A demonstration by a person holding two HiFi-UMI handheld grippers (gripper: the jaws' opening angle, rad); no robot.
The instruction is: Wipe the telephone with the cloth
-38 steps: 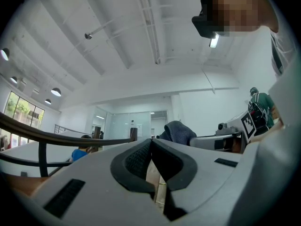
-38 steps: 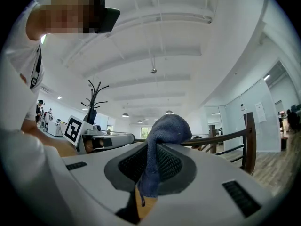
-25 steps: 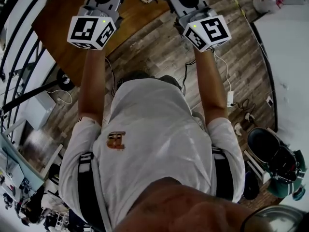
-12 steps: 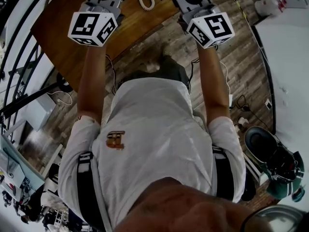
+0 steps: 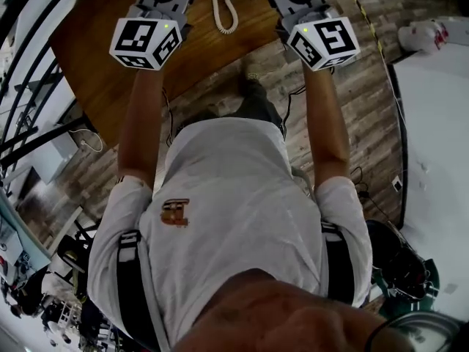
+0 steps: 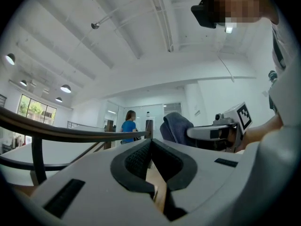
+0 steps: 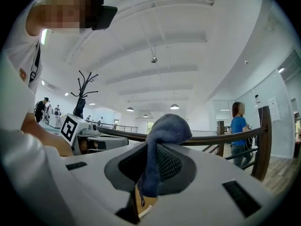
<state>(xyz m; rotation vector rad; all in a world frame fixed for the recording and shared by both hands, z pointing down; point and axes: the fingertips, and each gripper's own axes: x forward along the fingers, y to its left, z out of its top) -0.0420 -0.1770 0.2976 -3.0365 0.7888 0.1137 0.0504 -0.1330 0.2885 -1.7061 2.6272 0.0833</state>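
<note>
- The right gripper is clenched on the blue cloth. A wad of it bulges above the jaw tips and a tail hangs down between the pads.
- The left gripper has its jaws closed tip to tip with nothing between them.
- In the head view both grippers are held out over the wooden table, left and right of each other, with their jaws past the far edge of the picture.
- The telephone's white coiled cord lies on the table between the two grippers, running near to far. The telephone itself is cut off at the far edge, so its position can only be judged as just beyond the cord's far end.
- Neither gripper view shows the telephone. Both look level across the room over a railing, so the jaws seem to be above it and not on it.
- The relation that counts is that the telephone lies left of the cloth-bearing right gripper, and below it.
- The cord sits about midway between the arms, so neither is clearly nearer.
- In my judgement the wipe has not begun. The right gripper needs to drop and swing left.
</note>
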